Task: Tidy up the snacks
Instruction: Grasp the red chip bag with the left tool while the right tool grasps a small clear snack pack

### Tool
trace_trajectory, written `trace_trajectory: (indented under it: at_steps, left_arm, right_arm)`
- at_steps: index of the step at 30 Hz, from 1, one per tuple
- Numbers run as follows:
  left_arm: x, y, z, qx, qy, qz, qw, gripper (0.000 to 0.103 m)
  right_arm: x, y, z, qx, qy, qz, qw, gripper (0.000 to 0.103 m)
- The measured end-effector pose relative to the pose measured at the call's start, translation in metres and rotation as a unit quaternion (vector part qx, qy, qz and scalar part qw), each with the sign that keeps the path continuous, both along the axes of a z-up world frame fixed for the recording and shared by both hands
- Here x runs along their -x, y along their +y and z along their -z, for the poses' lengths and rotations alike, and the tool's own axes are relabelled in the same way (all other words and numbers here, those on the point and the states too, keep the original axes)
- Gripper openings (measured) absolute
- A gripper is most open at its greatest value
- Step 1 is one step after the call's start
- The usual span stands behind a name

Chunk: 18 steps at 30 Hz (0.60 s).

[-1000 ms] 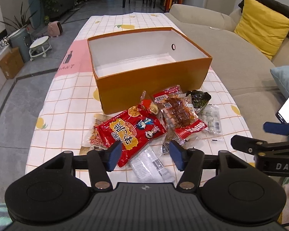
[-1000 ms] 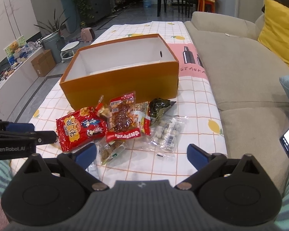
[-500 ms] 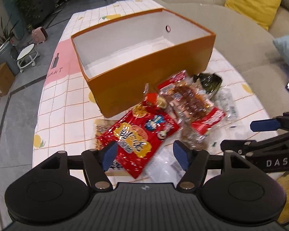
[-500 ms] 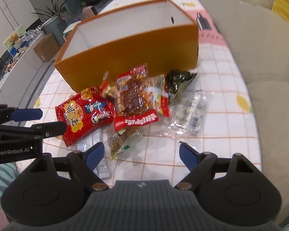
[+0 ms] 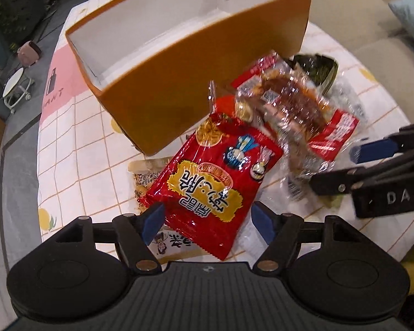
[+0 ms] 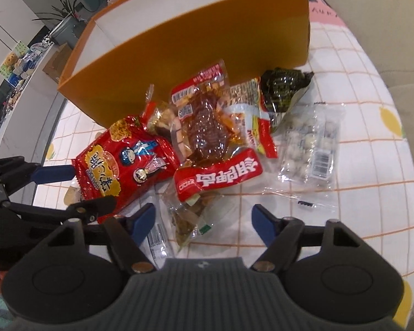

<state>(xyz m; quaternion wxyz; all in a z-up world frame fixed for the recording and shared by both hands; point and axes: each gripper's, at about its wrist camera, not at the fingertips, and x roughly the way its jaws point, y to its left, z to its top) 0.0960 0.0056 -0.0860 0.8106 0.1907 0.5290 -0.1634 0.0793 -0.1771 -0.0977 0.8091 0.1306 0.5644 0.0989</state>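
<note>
A pile of snack packets lies on the checked tablecloth in front of an open orange box (image 5: 179, 88) (image 6: 207, 35). My left gripper (image 5: 208, 220) is open, its blue pads either side of the near end of a red noodle-snack bag (image 5: 215, 176) (image 6: 124, 160). My right gripper (image 6: 202, 220) is open just above a clear packet of brown snacks (image 6: 191, 218), below a red-and-clear meat packet (image 6: 212, 149) (image 5: 298, 110). A dark seaweed packet (image 6: 283, 88) and a clear packet of white candies (image 6: 309, 149) lie to the right.
A beige sofa (image 5: 372, 27) runs along the table's right side with a blue cushion (image 5: 411, 16). The table edge (image 5: 38, 193) drops to grey floor on the left, where a small white stool (image 5: 16, 88) stands. The box is empty inside.
Both grippers have moved forward and down toward the pile. The left now straddles the red bag's near end; the right has narrowed a little and hovers over the clear brown-snack packet.
</note>
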Motion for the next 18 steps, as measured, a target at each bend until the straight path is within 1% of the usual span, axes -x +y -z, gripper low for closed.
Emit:
trace_trajectory:
  at_steps: [2,4,6,8,9,10,13,18]
  left_arm:
    - [-0.001,-0.001,0.005,-0.002,0.001,0.007,1.0,0.084]
    - [0.0,-0.002,0.007,-0.002,0.001,0.012,0.9999,0.084]
    - [0.001,-0.005,0.007,-0.006,0.0,0.015,0.9999,0.084]
    - [0.001,-0.007,0.007,-0.006,0.002,0.014,0.9999,0.081]
    - [0.001,-0.007,0.006,0.001,0.008,0.012,0.9999,0.077]
    - [0.001,-0.008,0.006,0.011,0.014,0.01,0.9998,0.074]
    - [0.005,-0.008,0.004,0.045,0.035,-0.002,0.9984,0.073]
    - [0.013,-0.014,0.004,0.105,0.062,-0.025,0.9922,0.071]
  right_arm:
    - [-0.002,-0.001,0.004,0.0,0.002,0.001,1.0,0.061]
    - [-0.002,-0.003,0.005,-0.014,0.001,0.0,1.0,0.054]
    - [-0.001,-0.004,0.003,-0.024,-0.001,-0.006,1.0,0.041]
    - [0.001,-0.004,0.0,-0.023,-0.004,-0.016,1.0,0.039]
    - [0.002,-0.005,-0.001,-0.019,-0.007,-0.019,1.0,0.038]
    - [0.004,-0.006,-0.002,-0.015,-0.009,-0.023,1.0,0.037]
    - [0.01,-0.016,-0.004,-0.009,-0.01,-0.018,1.0,0.032]
    - [0.018,-0.036,-0.006,0.002,-0.004,0.002,1.0,0.032]
